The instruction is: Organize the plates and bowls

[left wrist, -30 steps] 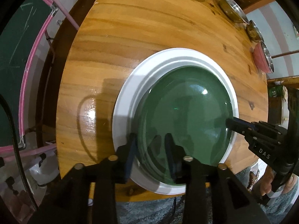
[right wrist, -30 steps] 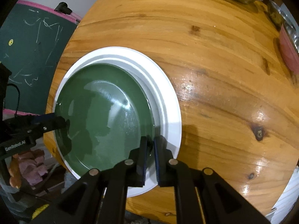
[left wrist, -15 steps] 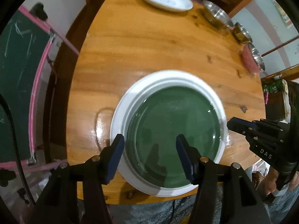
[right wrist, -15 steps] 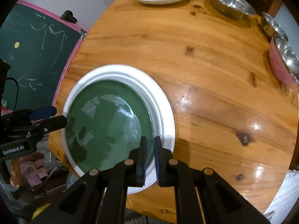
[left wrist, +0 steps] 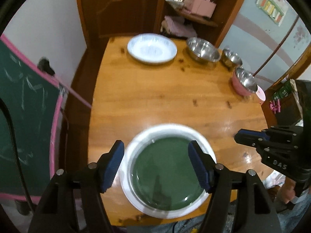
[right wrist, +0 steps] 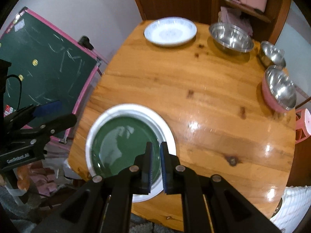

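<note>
A green plate [left wrist: 167, 171] sat nested on a white plate [left wrist: 134, 149] at the near edge of the round wooden desk [left wrist: 165, 97]. A second earlier both claws had been down at the green plate's rim; now both hovered above it, holding nothing. The left claw [left wrist: 156, 167] was opening, its blue pads well apart with nothing between them, and the right claw [right wrist: 155, 167] was all but shut and empty. That suggested the stacking was done and another dish came next. Counted: three plates, with a patterned white plate [left wrist: 152, 49] at the far edge; three steel bowls on the right, a large bowl [right wrist: 231, 37], a small bowl [right wrist: 272, 54] and a pink-sided bowl [right wrist: 279, 88].
</note>
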`<move>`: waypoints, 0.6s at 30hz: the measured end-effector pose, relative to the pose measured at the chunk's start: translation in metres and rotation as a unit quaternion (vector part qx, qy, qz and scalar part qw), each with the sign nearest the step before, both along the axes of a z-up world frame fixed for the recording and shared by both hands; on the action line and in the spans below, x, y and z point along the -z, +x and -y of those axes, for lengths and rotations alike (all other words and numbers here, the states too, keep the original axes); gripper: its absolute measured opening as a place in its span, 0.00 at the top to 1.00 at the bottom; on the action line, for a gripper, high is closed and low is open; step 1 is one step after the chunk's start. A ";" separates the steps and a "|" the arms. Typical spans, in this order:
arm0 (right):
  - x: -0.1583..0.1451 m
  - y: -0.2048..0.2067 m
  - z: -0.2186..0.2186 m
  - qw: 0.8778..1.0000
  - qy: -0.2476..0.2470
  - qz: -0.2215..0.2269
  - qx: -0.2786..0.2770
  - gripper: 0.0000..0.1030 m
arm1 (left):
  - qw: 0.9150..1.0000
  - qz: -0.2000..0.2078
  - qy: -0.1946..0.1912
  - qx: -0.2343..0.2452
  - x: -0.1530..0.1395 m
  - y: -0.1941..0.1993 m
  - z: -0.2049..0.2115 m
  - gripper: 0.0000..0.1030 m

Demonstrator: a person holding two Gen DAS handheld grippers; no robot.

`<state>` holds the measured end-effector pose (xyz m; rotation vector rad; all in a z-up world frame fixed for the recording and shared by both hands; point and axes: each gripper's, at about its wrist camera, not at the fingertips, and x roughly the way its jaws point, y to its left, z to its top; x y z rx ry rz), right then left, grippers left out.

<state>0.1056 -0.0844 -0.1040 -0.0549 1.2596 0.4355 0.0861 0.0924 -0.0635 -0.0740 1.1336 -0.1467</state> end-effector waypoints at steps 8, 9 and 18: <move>-0.075 0.014 0.006 0.997 0.007 0.073 -0.002 0.93 | 0.997 0.075 0.035 0.006 -0.076 0.031 0.008 0.30; -0.085 0.016 0.008 0.997 0.012 0.080 -0.002 0.93 | 0.996 0.082 0.037 0.005 -0.083 0.033 0.008 0.29; -0.149 0.060 0.022 0.991 0.037 0.127 0.028 0.92 | 0.989 0.136 0.059 -0.013 -0.142 0.083 0.005 0.29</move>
